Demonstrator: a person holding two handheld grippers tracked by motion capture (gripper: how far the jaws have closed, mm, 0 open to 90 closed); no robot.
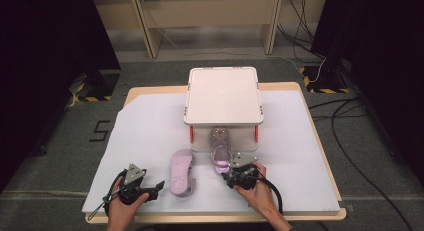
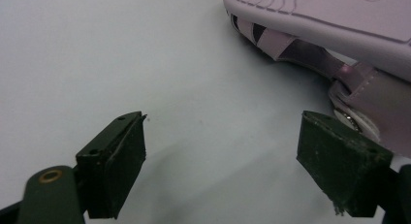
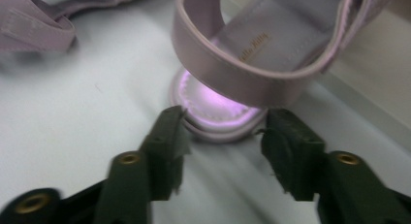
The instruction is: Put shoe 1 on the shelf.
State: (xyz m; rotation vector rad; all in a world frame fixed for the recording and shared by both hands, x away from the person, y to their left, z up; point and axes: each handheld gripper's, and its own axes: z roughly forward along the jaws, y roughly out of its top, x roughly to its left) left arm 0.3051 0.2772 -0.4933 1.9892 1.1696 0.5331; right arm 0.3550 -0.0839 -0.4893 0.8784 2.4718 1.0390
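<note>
Two small lilac sandals lie on the white table cover. One sandal [image 1: 220, 147] stands sole down, its toe against the front of a white box [image 1: 223, 96]. My right gripper [image 1: 226, 174] has its jaws on either side of that sandal's heel [image 3: 218, 120], and the pads touch its edge. The other sandal [image 1: 181, 172] lies sole up to the left. My left gripper [image 1: 159, 185] rests open on the cover beside it. In the left gripper view the overturned sandal [image 2: 339, 20] lies beyond the right jaw, and nothing sits between the left gripper's [image 2: 223, 146] jaws.
The white lidded box with orange clips stands at the middle back of the table [image 1: 300, 141]. Bare cover stretches left and right of it. Cables run over the floor at the right, and wooden furniture legs stand behind.
</note>
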